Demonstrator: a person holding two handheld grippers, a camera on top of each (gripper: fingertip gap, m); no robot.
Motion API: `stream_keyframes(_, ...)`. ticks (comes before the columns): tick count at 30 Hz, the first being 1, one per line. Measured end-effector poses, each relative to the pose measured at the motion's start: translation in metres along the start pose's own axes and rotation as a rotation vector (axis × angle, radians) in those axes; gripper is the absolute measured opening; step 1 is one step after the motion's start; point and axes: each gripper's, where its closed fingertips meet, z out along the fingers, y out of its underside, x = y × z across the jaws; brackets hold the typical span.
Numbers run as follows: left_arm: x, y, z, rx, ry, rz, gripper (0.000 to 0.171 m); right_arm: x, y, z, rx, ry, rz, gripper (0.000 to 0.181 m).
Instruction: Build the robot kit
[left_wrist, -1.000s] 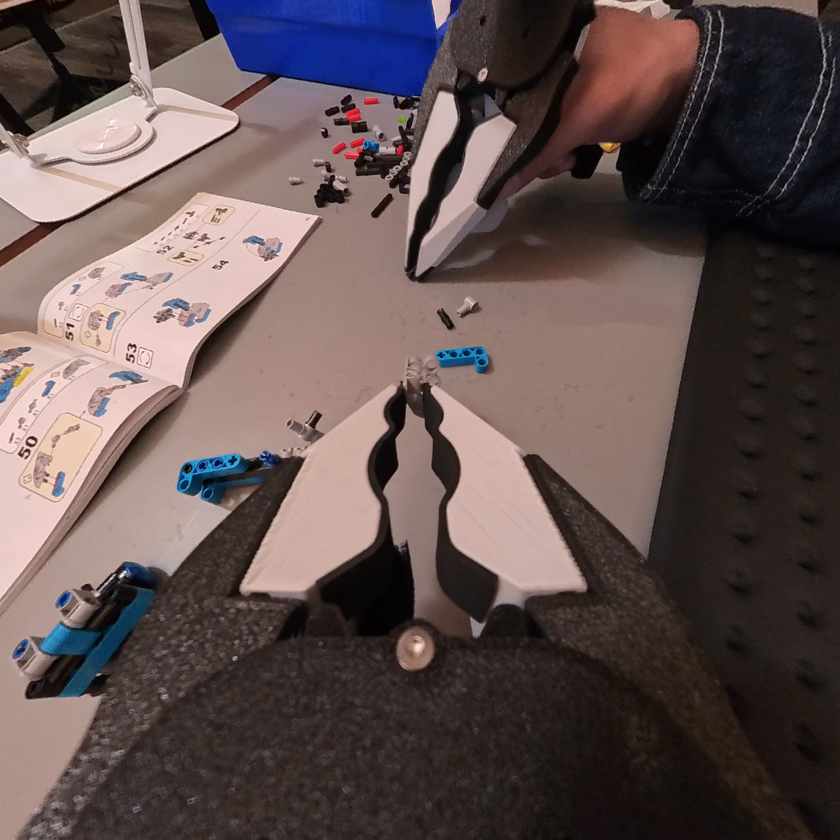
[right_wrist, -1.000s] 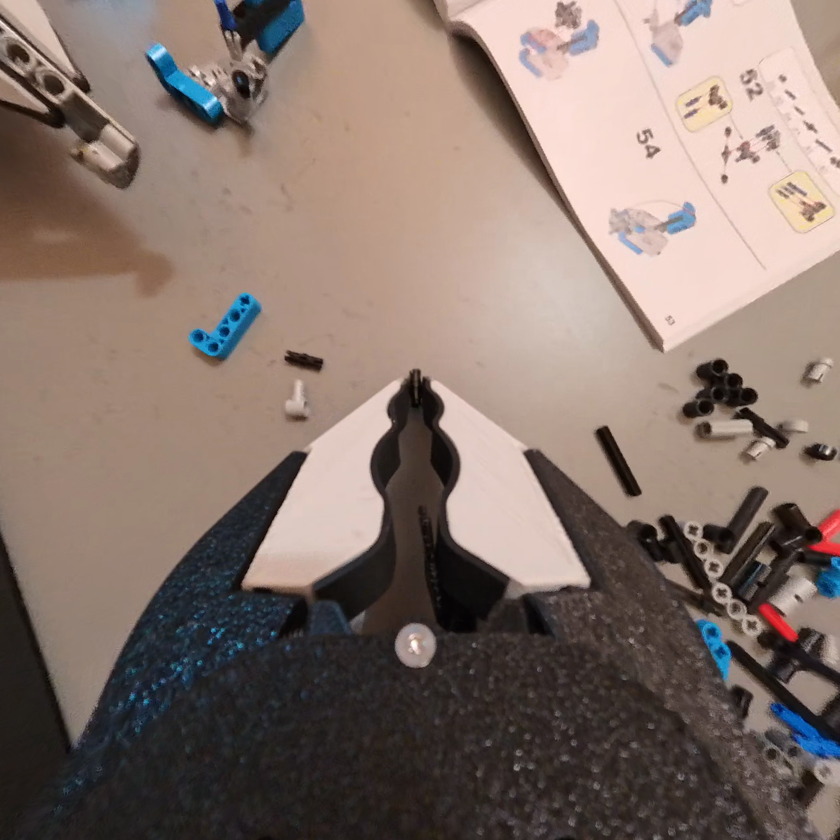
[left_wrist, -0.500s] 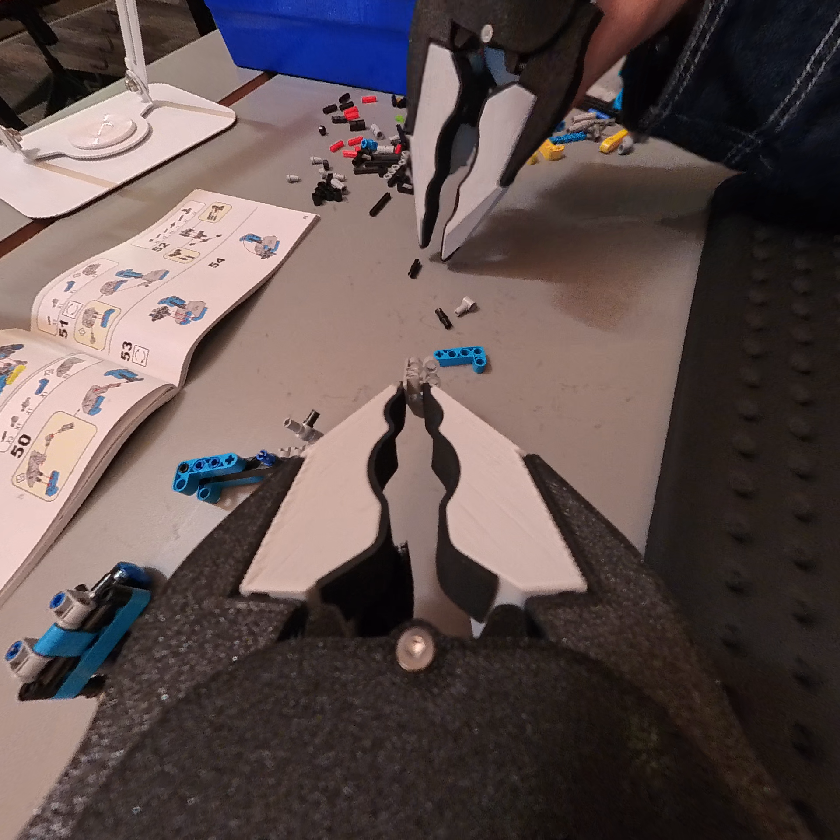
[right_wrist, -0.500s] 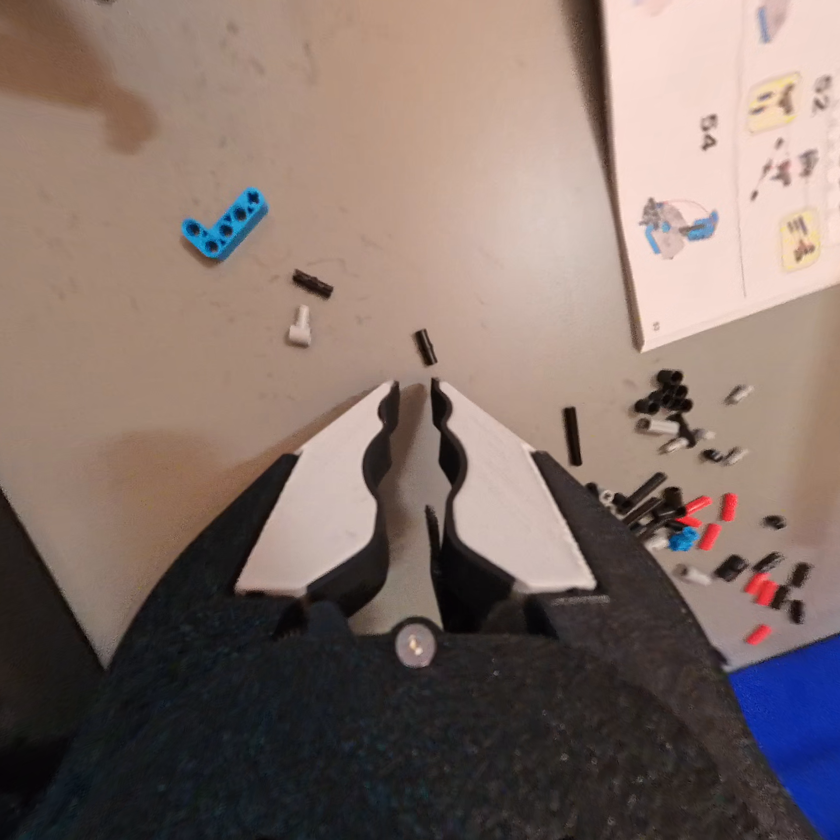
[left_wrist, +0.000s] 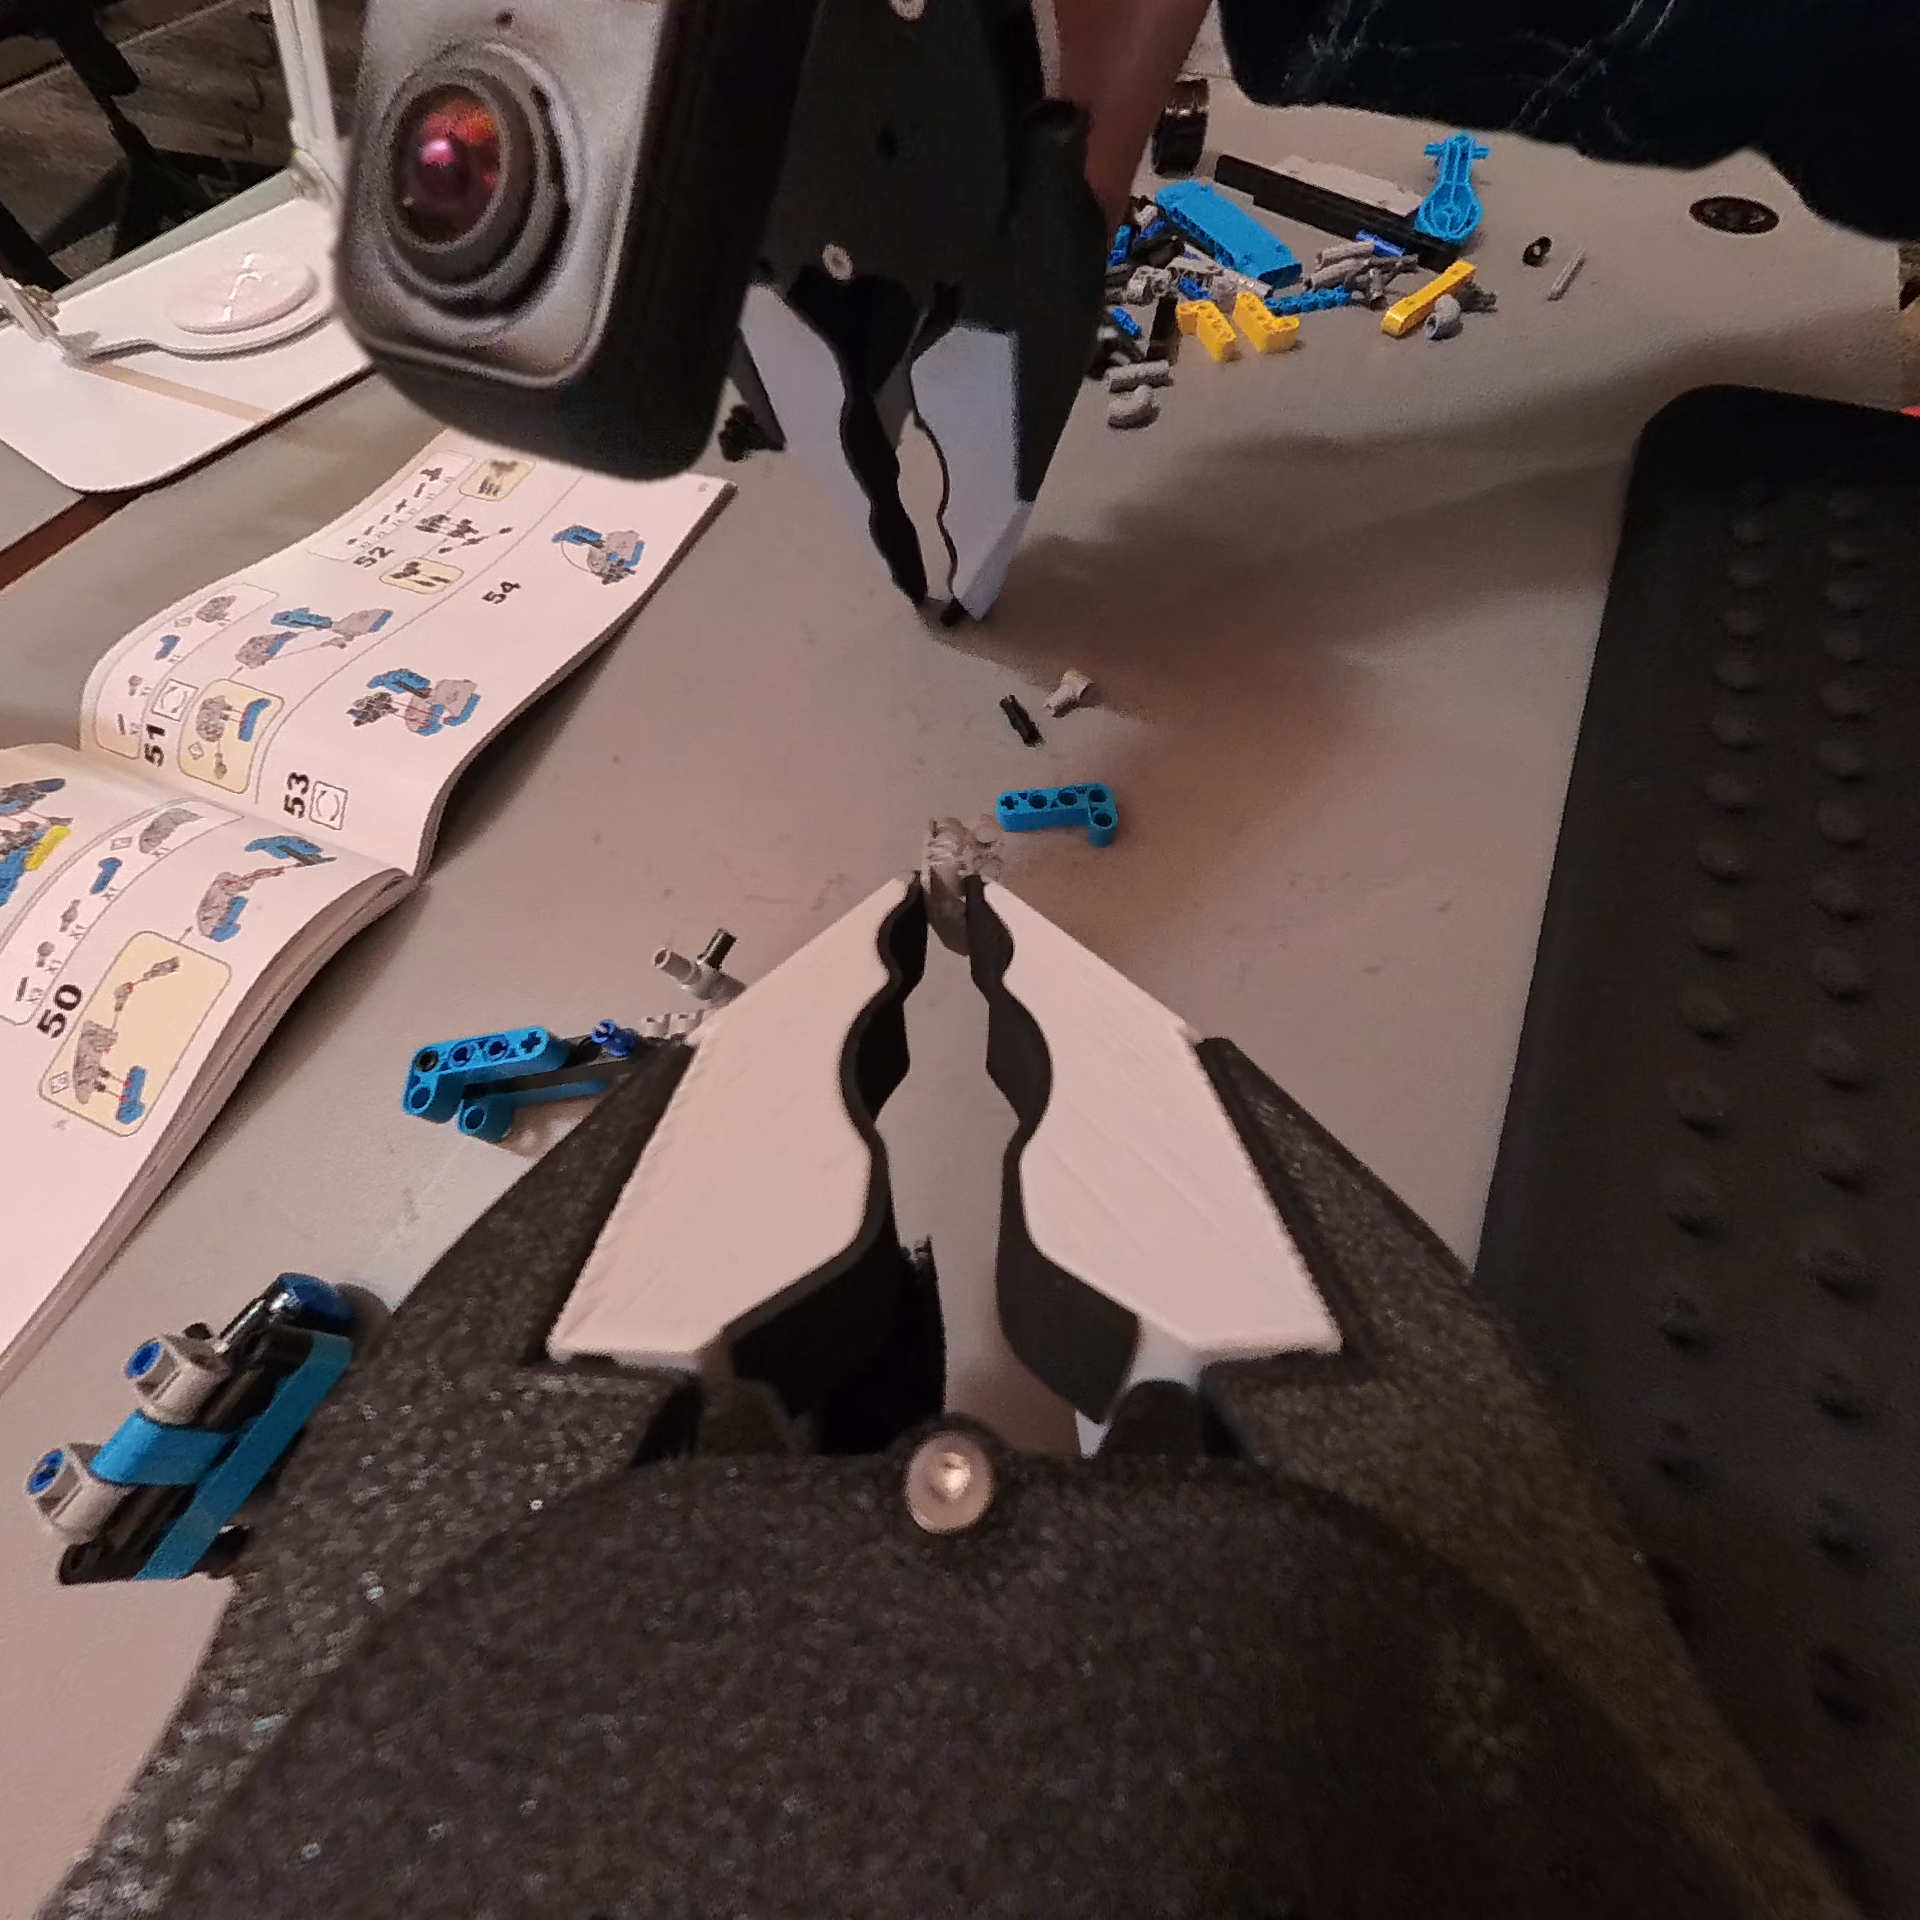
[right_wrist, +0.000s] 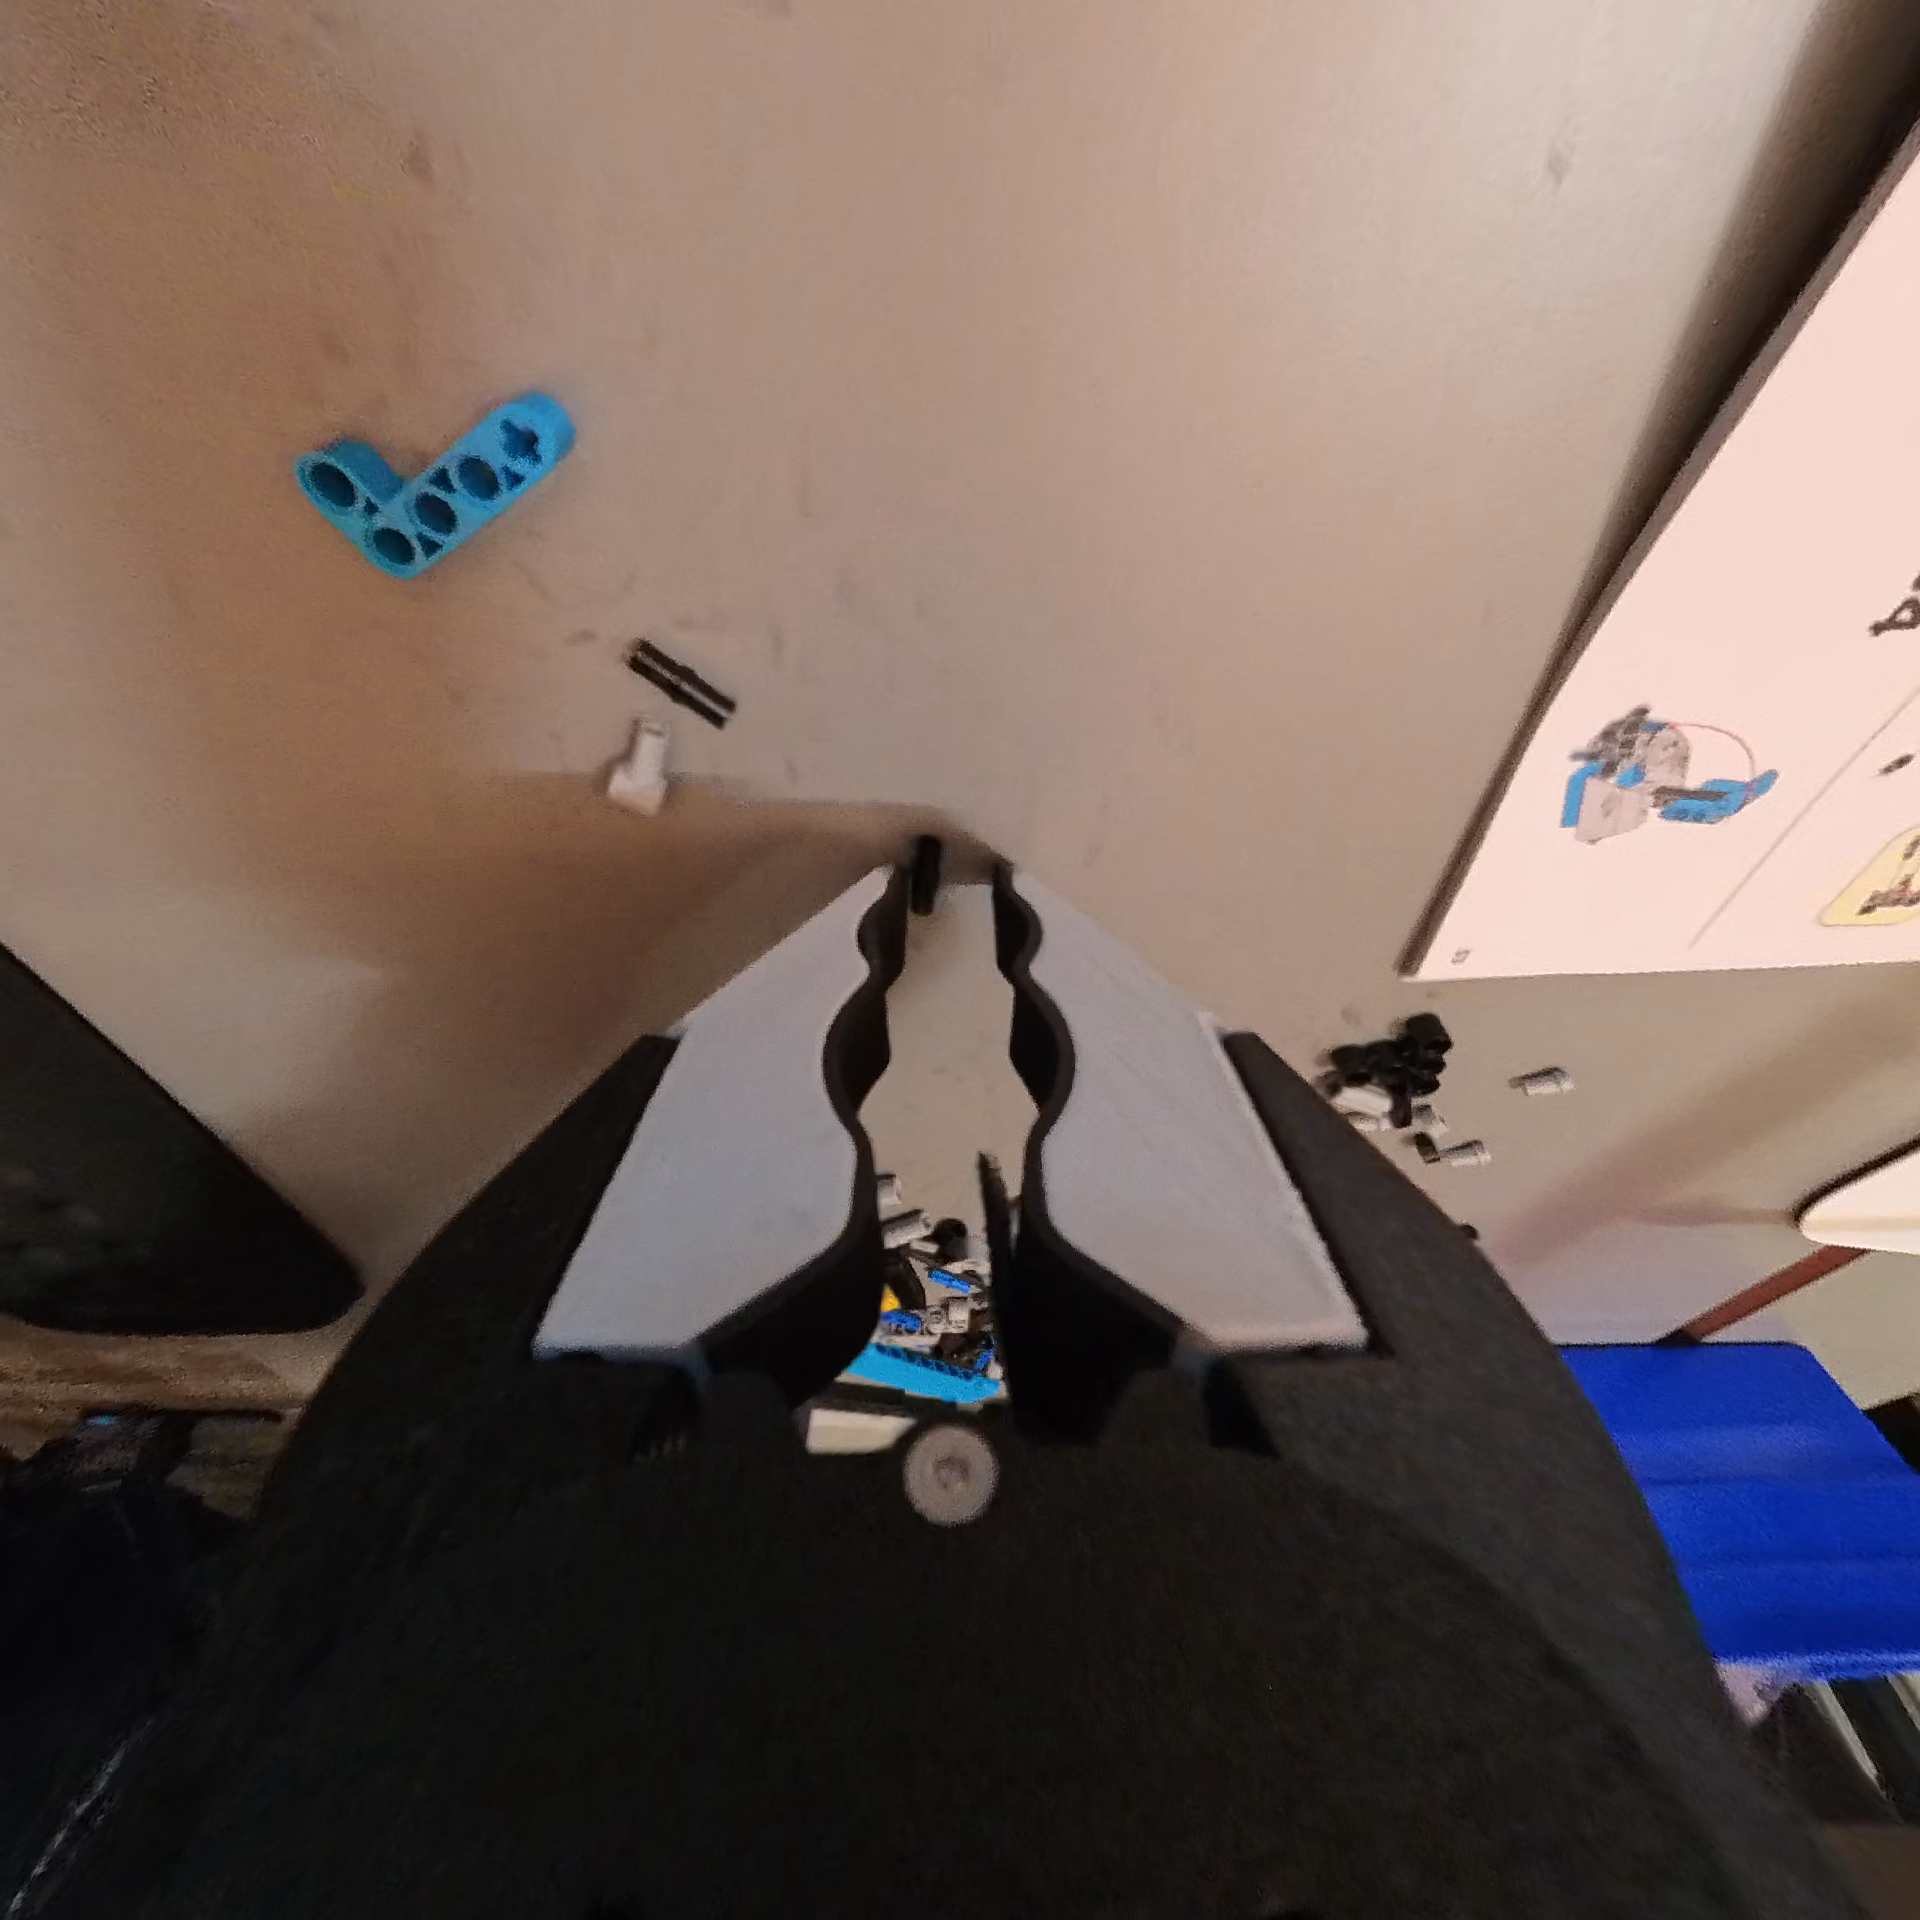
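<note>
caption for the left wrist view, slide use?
Left gripper shut on small grey piece; right gripper tips down at grey table beside open instruction booklet.

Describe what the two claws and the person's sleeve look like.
Both the left claw and the right claw have a speckled black foam-like body, two white wedge fingers lined with wavy black pads, and a silver screw at the pivot. The right claw carries a grey camera. The sleeve is dark denim.
</note>
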Motion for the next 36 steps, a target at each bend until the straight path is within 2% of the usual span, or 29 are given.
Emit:
stream_keyframes(4,0.001,0.001,0.001,-0.008,0.004,0.003,0.007,-0.003,-0.003,0.0,-0.049,-0.035,0.032,0.016)
stream_keyframes(8,0.001,0.0,-0.001,-0.001,0.003,-0.004,0.007,-0.001,-0.002,0.0,-0.04,-0.032,0.047,0.013)
stream_keyframes(17,0.0,0.001,0.0,-0.004,0.003,-0.004,0.007,0.0,0.0,0.001,-0.057,0.0,0.028,0.012)
stream_keyframes(21,-0.002,0.0,-0.001,0.001,-0.003,-0.01,0.007,-0.001,-0.001,0.001,-0.045,-0.001,-0.025,0.004)
stream_keyframes(22,-0.003,-0.001,-0.002,0.007,-0.006,-0.016,0.007,0.002,-0.004,-0.002,0.015,0.029,-0.043,0.004)
stream_keyframes(24,-0.006,-0.004,-0.004,0.026,-0.014,-0.037,0.007,0.004,-0.027,-0.024,0.289,0.039,0.008,0.004)
stream_keyframes(26,-0.012,-0.009,-0.008,0.06,-0.026,-0.068,0.007,-0.001,-0.062,-0.078,0.747,0.004,0.104,0.004)
stream_keyframes(27,-0.014,-0.013,-0.011,0.086,-0.032,-0.084,0.007,-0.016,-0.074,-0.107,0.976,-0.083,0.118,0.004)
stream_keyframes(28,-0.018,-0.017,-0.015,0.115,-0.04,-0.1,0.007,-0.023,-0.08,-0.128,1.149,-0.121,0.153,0.004)
stream_keyframes(29,-0.021,-0.021,-0.018,0.139,-0.048,-0.117,0.007,-0.023,-0.082,-0.136,1.254,-0.12,0.202,0.004)
stream_keyframes(32,-0.028,-0.03,-0.027,0.204,-0.078,-0.133,0.007,-0.029,-0.09,-0.133,1.401,-0.172,0.284,0.004)
stream_keyframes(36,-0.022,-0.04,-0.033,0.252,-0.092,-0.06,0.007,-0.043,-0.102,-0.124,1.432,-0.251,0.282,0.004)
